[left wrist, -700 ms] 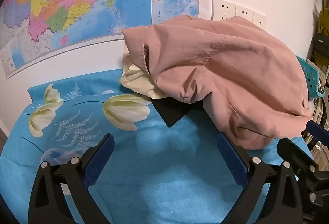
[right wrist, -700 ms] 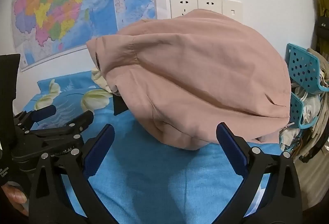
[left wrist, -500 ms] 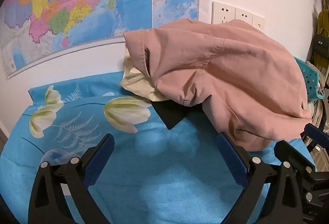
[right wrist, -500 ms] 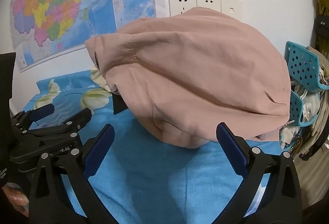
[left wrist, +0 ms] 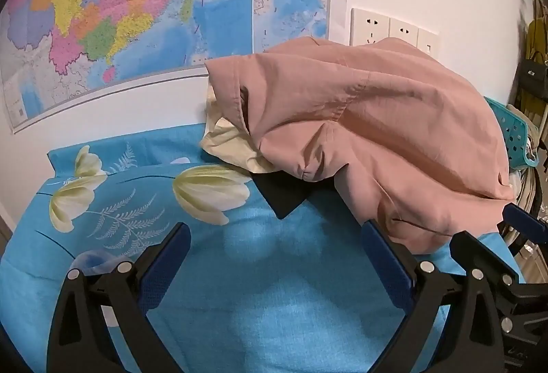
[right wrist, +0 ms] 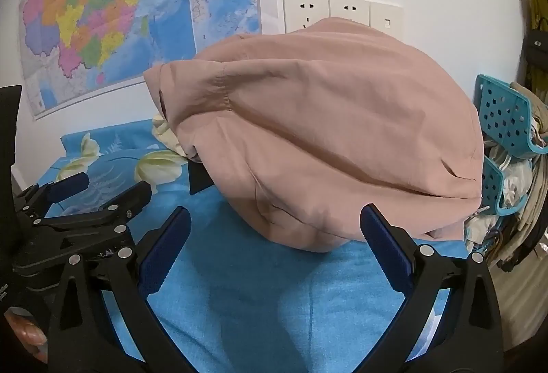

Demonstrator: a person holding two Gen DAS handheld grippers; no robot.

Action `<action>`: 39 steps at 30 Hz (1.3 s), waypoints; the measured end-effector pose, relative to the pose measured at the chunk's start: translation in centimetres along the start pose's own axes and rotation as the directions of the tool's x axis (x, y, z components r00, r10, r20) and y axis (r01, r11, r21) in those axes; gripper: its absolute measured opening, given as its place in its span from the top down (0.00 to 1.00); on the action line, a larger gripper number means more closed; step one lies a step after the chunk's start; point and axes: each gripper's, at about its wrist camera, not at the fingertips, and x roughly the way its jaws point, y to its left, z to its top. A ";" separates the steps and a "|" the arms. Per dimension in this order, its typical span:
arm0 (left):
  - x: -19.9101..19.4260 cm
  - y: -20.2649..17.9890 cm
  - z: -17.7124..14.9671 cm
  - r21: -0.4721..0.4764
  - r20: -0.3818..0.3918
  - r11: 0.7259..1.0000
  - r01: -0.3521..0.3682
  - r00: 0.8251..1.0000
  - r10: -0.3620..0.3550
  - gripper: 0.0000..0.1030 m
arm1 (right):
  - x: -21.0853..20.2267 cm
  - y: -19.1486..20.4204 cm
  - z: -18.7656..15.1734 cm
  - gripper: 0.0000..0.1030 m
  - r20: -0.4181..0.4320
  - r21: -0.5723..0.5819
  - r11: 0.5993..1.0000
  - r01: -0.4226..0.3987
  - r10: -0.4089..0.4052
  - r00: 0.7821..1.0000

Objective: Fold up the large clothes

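Observation:
A heap of clothes sits at the far side of the blue flowered sheet [left wrist: 113,201]. On top lies a large dusty-pink garment [left wrist: 376,129] [right wrist: 325,133], bunched and rounded. Under it peek a cream garment [left wrist: 233,147] [right wrist: 166,135] and a black one [left wrist: 284,195] [right wrist: 198,177]. My left gripper [left wrist: 274,256] stands open over bare sheet, short of the black cloth. My right gripper [right wrist: 274,236] is open too, its jaws just short of the pink garment's near edge. In the right wrist view the left gripper [right wrist: 99,188] shows at the left.
A wall with a coloured map [left wrist: 102,13] and white sockets [right wrist: 342,13] rises right behind the heap. A teal perforated rack [right wrist: 503,123] stuffed with cloth stands at the right edge of the bed. A person's fingers [right wrist: 27,335] show at lower left.
Both views show the pile slightly lower and nearer in frame; the grippers crept a little toward it. Jaws stay wide apart.

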 end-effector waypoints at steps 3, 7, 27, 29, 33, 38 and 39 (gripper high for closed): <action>-0.1 0.0 0.1 0.000 0.005 1.000 -0.001 1.000 0.001 0.06 | 0.0 0.0 0.0 0.05 0.002 0.000 1.000 0.005 -0.005 1.000; -0.1 0.0 0.1 0.000 0.004 1.000 -0.003 1.000 0.003 0.06 | 0.0 0.0 0.1 0.05 0.001 0.003 1.000 0.005 -0.005 1.000; -0.5 0.4 0.1 -0.020 0.010 1.000 0.009 1.000 -0.009 0.06 | -0.2 -0.1 0.3 0.05 0.002 -0.005 1.000 0.020 -0.020 1.000; -0.5 0.4 0.1 -0.019 0.011 1.000 0.011 1.000 -0.011 0.06 | -0.2 -0.2 0.3 0.05 0.003 -0.007 1.000 0.021 -0.021 1.000; -0.6 0.5 0.0 -0.018 0.014 1.000 0.012 1.000 -0.012 0.06 | -0.2 -0.2 0.5 0.05 0.003 -0.010 1.000 0.021 -0.021 1.000; -0.6 0.5 0.0 -0.021 0.014 1.000 0.014 1.000 -0.014 0.06 | -0.2 -0.1 0.4 0.05 0.005 -0.009 1.000 0.022 -0.022 1.000; -0.7 0.4 -0.1 -0.022 0.015 1.000 0.014 1.000 -0.014 0.06 | -0.2 -0.1 0.5 0.05 0.004 -0.011 1.000 0.023 -0.023 1.000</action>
